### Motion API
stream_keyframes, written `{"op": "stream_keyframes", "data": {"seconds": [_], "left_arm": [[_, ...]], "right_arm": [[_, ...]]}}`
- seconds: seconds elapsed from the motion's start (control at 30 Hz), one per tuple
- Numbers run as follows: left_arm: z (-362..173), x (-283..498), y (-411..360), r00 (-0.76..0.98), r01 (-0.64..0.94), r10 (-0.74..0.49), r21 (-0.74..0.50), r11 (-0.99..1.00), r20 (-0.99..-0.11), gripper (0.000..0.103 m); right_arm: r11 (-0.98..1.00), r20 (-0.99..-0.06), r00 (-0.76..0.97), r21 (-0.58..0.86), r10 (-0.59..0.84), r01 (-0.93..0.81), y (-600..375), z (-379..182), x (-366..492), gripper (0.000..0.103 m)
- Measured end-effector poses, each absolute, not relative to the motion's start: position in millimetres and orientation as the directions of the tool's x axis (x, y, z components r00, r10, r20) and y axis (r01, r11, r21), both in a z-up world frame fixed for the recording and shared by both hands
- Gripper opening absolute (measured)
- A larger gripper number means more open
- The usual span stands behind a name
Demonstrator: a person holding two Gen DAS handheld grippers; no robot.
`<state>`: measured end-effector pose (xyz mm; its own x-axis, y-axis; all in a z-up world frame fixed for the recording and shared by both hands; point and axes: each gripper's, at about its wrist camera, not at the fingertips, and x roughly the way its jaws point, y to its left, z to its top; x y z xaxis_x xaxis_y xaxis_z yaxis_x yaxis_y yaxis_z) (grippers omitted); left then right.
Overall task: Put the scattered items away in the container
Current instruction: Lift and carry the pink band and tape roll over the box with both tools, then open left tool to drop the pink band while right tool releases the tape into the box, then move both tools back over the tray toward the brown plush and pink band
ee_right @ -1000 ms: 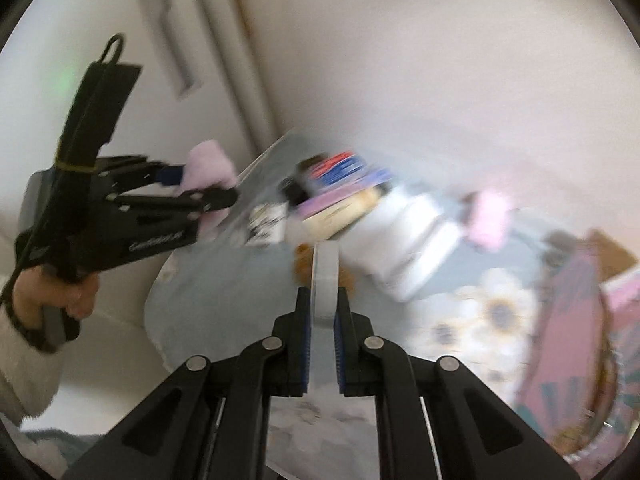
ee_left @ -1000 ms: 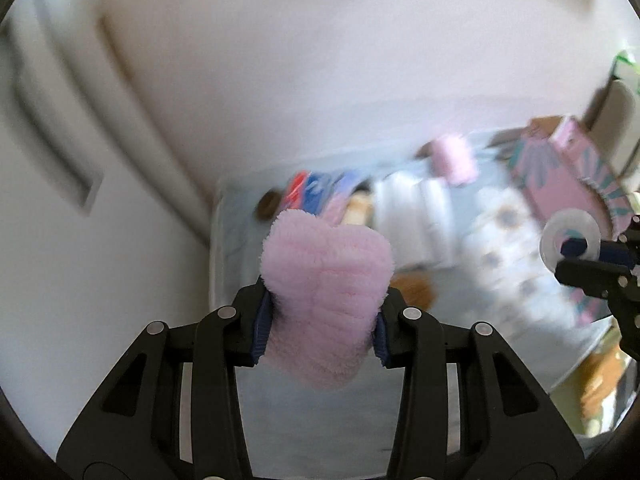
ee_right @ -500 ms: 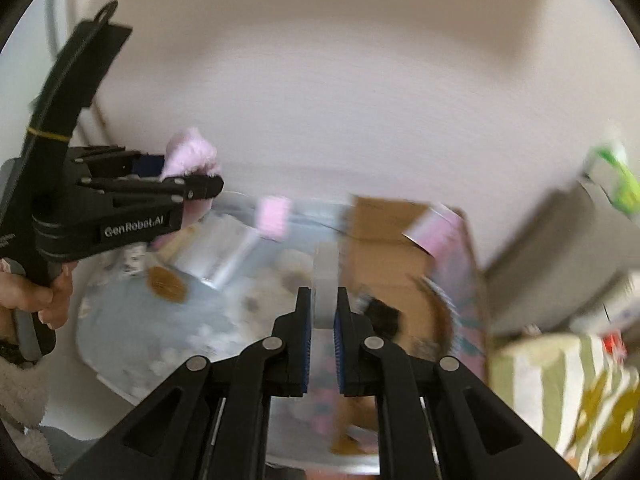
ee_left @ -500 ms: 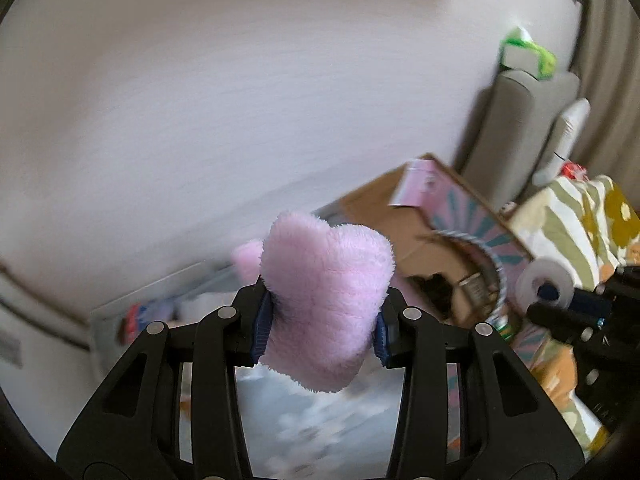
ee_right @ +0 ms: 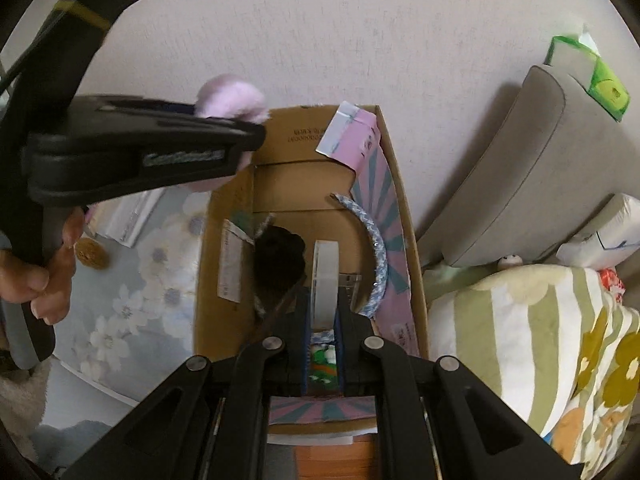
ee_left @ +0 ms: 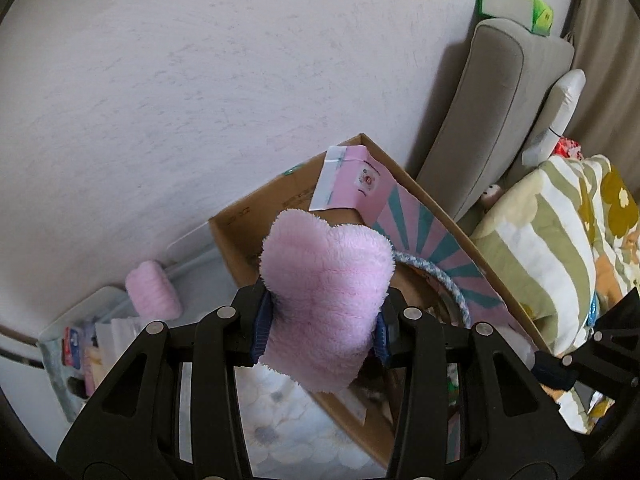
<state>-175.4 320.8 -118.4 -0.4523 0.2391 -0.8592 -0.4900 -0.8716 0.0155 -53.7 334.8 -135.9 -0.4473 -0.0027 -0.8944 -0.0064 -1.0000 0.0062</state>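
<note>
Pink fluffy sock (ee_left: 326,296) in left tongs (ee_left: 322,326), 2nd pink sock (ee_left: 154,296) on mat.

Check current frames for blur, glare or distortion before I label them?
Left wrist: sharp, strong fisheye bending at the edges, soft daylight, no glare; pink fluffy cloth in the left gripper hides much of the cardboard box. Right wrist: tape roll crisp, left gripper smeared by motion.

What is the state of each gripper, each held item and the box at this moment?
Left gripper: shut on pink fluffy item.
Right gripper: shut on tape roll, above the box.
Cardboard box: open, flaps up, items already inside.
Second pink fluffy item: lying loose on the mat.
</note>
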Motion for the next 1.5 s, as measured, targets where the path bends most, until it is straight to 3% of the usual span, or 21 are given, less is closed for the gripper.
{"op": "stream_keyframes", "data": {"seconds": [0.23, 0.27, 0.3, 0.33, 0.4, 0.47, 0.53, 0.6, 1.2, 1.5], "left_arm": [[-136, -191, 333, -0.434, -0.475, 0.224, 0.010, -0.880, -0.873, 0.041], [-138, -192, 334, -0.432, -0.473, 0.223, 0.009, -0.881, -0.874, 0.047], [-141, -194, 335, -0.430, -0.472, 0.221, 0.009, -0.882, -0.875, 0.059], [-143, -194, 335, -0.431, -0.470, 0.218, 0.011, -0.883, -0.876, 0.078], [-145, -195, 337, -0.447, -0.461, 0.192, 0.041, -0.886, -0.874, 0.101], [-145, -195, 338, -0.454, -0.464, 0.190, 0.049, -0.885, -0.870, 0.102], [-147, -196, 340, -0.445, -0.471, 0.188, 0.050, -0.881, -0.876, 0.102], [-147, -196, 339, -0.438, -0.471, 0.188, 0.046, -0.881, -0.879, 0.102], [-121, -185, 307, -0.468, -0.420, 0.199, 0.019, -0.907, -0.861, 0.102], [-80, -154, 203, -0.567, -0.277, 0.114, 0.059, -0.959, -0.816, 0.102]], "right_arm": [[-1.000, -0.907, -0.421, 0.021, -0.016, -0.007, 348, -150, -63, 0.009], [-1.000, -0.910, -0.415, 0.019, -0.015, -0.005, 349, -153, -64, 0.009], [-1.000, -0.913, -0.407, 0.019, -0.015, -0.005, 350, -156, -65, 0.009], [-1.000, -0.915, -0.402, 0.023, -0.019, -0.005, 351, -158, -66, 0.009], [-0.999, -0.918, -0.394, 0.043, -0.036, -0.007, 353, -162, -66, 0.010], [-0.999, -0.923, -0.384, 0.045, -0.036, -0.014, 354, -165, -67, 0.018], [-0.999, -0.925, -0.380, 0.030, -0.022, -0.016, 353, -167, -67, 0.040], [-1.000, -0.921, -0.390, 0.022, -0.014, -0.014, 352, -167, -65, 0.050], [-1.000, -0.910, -0.414, 0.015, -0.010, -0.009, 340, -152, -59, 0.051], [-0.999, -0.882, -0.472, -0.019, -0.001, 0.038, 307, -121, -56, 0.051]]}}
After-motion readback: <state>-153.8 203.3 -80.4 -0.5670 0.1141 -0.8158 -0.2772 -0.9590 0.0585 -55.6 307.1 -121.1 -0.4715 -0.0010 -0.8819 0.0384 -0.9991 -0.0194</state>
